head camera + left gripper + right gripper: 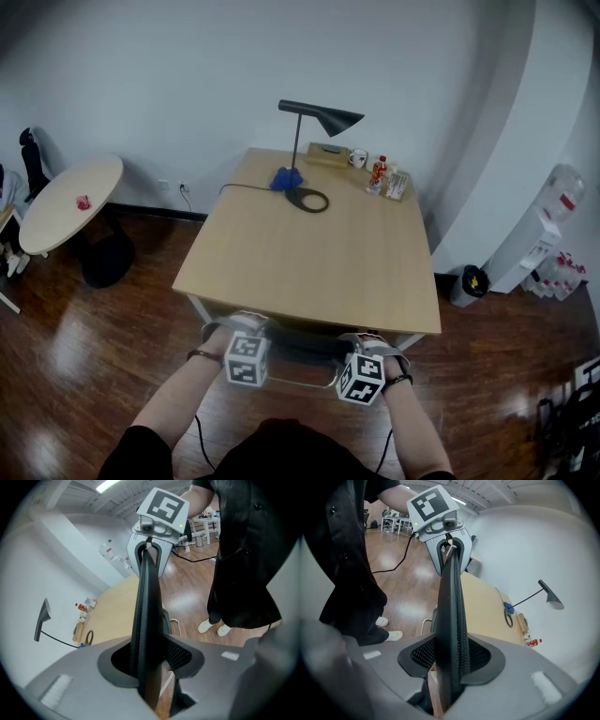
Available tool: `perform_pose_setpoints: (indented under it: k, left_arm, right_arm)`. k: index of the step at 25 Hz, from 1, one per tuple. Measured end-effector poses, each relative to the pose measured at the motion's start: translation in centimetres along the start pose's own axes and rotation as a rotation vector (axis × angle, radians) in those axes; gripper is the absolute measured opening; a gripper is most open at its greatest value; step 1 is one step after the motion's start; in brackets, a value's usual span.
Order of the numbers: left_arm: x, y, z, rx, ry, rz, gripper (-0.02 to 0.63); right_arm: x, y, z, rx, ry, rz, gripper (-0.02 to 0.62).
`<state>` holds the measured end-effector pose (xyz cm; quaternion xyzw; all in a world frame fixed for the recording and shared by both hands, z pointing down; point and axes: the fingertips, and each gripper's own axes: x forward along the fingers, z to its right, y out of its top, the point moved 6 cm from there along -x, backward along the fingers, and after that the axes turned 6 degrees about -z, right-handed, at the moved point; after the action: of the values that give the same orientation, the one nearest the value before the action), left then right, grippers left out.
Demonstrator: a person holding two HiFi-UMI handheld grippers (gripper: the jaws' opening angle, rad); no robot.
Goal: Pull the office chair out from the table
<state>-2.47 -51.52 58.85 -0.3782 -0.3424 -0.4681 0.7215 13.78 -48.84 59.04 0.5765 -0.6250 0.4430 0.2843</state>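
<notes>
Floor (66, 375) of dark glossy wood fills the room. On it stands the rectangular light-wood table (309, 253), its near edge towards the person. The office chair (300, 349) is pushed in at the middle of that near edge. The top of its dark back stands just beside the edge, and the rest (as far as can be seen) sits under the tabletop. A round table (70, 192) stands at the far left, well apart from the first. At the right, against the curved wall, is a water dispenser (547, 230) with a bin (466, 285) just to its left. A black desk lamp (314, 117) stands near the table's far edge, its ring base on the top.

The left gripper (236, 326) is closed on the left part of the chair back's top edge. Its own view shows the thin black back running between the jaws, with the pads against it. The right gripper (372, 341) grips the right part of the same edge in the same way. Both point steeply down, marker cubes towards the person.

Small things sit near the lamp: a blue object (286, 178) by the base, then a white mug (357, 157) and a small red bottle (379, 171) to the right. A pink object (82, 202) lies on the round table.
</notes>
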Motion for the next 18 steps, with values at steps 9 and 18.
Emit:
perform_pose_setpoints:
  k: [9,18]
  left_arm:
    - [-0.1,-0.1,0.1,0.039,0.02,-0.008,0.101]
    - [-0.1,0.4,1.1,0.033,-0.031,-0.029,0.094]
  right_arm:
    - [0.8,-0.1,-0.3,-0.047,0.009,-0.084,0.121]
    - [0.6,-0.6,-1.5,-0.057,0.015,-0.114,0.061]
